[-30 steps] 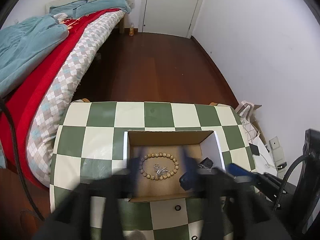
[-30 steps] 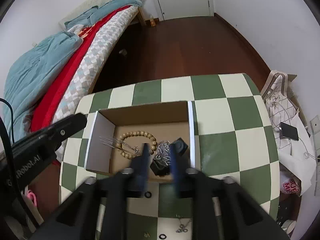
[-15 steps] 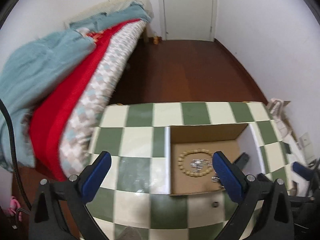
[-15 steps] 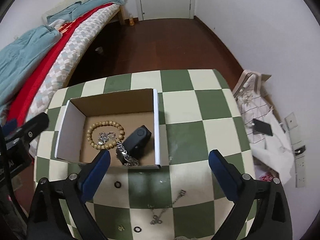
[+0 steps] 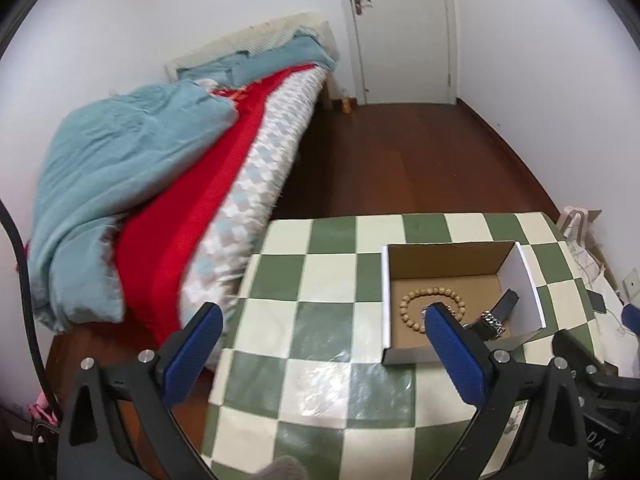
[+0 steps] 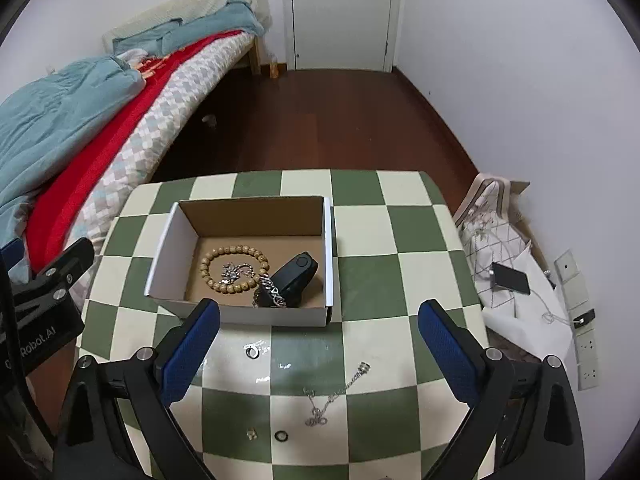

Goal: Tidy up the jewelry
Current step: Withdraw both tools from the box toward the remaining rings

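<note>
Right wrist view: right tool [image 6: 318, 354] wide open, empty; chain necklace [image 6: 334, 396] on table between fingers.

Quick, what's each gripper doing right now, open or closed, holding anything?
Left gripper: open, fingers wide apart, holding nothing.
Right gripper: open, fingers wide apart, holding nothing.

Cardboard box [image 6: 256, 236] open on top; its upright walls block entry from the sides. Box floor crowded: bead bracelet [image 6: 234, 266], silver chain [image 6: 270, 290], black case [image 6: 294, 278]; bare strip along far wall. Tabletop [image 6: 400, 264] right of box bare. Near edge cluttered: loose chain [image 6: 336, 398], small rings [image 6: 252, 351], [image 6: 281, 436]. Bed [image 6: 120, 120] close on table's left side.
</note>
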`<state>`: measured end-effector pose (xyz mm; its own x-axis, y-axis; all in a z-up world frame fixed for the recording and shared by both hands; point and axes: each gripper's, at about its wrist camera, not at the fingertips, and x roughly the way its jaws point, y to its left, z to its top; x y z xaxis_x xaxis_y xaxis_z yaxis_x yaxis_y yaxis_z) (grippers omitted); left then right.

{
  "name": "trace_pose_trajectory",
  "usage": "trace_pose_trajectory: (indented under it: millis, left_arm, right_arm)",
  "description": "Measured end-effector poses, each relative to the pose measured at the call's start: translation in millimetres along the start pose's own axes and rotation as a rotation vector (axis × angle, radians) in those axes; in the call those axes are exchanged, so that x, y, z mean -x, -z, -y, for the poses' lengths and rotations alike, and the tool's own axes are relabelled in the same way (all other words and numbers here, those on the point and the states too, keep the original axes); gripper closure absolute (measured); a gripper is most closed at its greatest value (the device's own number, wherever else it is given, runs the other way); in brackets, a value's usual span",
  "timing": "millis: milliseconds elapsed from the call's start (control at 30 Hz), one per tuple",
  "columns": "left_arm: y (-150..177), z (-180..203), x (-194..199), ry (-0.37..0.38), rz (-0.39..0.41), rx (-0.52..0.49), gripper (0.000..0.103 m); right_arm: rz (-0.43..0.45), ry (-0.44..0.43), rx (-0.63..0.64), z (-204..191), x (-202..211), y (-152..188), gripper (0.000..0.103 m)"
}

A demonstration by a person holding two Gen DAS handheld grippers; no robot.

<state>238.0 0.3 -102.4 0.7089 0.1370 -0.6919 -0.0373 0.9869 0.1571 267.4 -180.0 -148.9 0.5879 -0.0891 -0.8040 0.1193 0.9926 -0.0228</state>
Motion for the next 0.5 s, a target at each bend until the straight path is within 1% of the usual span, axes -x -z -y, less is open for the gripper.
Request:
trace_pose_trajectory:
  millis: [67, 133, 300, 400, 500]
  left_arm:
    - [5, -5, 13, -0.014, 0.018, 0.01, 0.0]
    - [11, -8, 25, -0.013, 0.032, 0.017, 0.0]
    - [33, -10, 55, -0.012, 0.064, 0.005, 0.0]
    - [48, -7, 62, -0.009, 0.048, -0.009, 0.0]
    - [69, 4, 58, -0.019, 0.01, -0.041, 0.0]
  right_arm:
    - [0.032, 0.015, 0.013, -2, 15, 7, 0.003]
    - [0.053, 0.019, 0.021, -3, 27, 12, 0.003]
    - [0.071, -0.013, 0.006, -1, 54, 34, 0.003]
    - [0.055, -0.035, -0.008, 2, 61, 49, 0.003]
    - [0.001, -0.057, -0.038, 11, 57, 69, 0.003]
